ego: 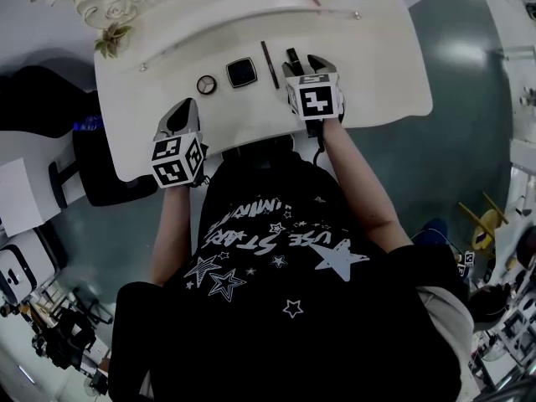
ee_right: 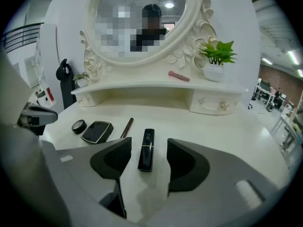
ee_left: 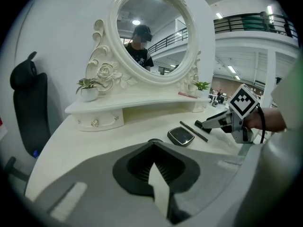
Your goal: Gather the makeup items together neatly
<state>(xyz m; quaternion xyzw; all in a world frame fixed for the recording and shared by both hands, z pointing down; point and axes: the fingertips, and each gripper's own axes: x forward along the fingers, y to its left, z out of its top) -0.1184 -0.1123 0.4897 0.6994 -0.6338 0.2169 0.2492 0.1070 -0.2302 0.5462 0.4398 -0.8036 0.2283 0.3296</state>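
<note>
Black lipstick tube with a gold band [ee_right: 146, 150]: lies flat on the white dressing table [ego: 377, 74], pointing towards the mirror, between the jaws of the right gripper [ego: 306, 62]. Jaws stand apart, a gap on each side of the tube; neither pad touches it.

To its left, a row on the tabletop: thin dark pencil [ee_right: 127, 127] just beside, lying at a slight angle; then a black square compact with a pale rim [ee_right: 97, 131]; then a small round black pot [ee_right: 78, 126], just beside the compact's corner. All four near one another, none stacked.

Left gripper [ee_left: 156, 167]: jaws closed together, nothing between them. It sits at the near edge of the table, left of the row and apart from it.

Behind: raised white shelf [ee_right: 142, 90] carrying a pink stick [ee_right: 179, 76] and a green potted plant [ee_right: 217, 56]; oval carved white mirror [ee_right: 189, 22] above.
</note>
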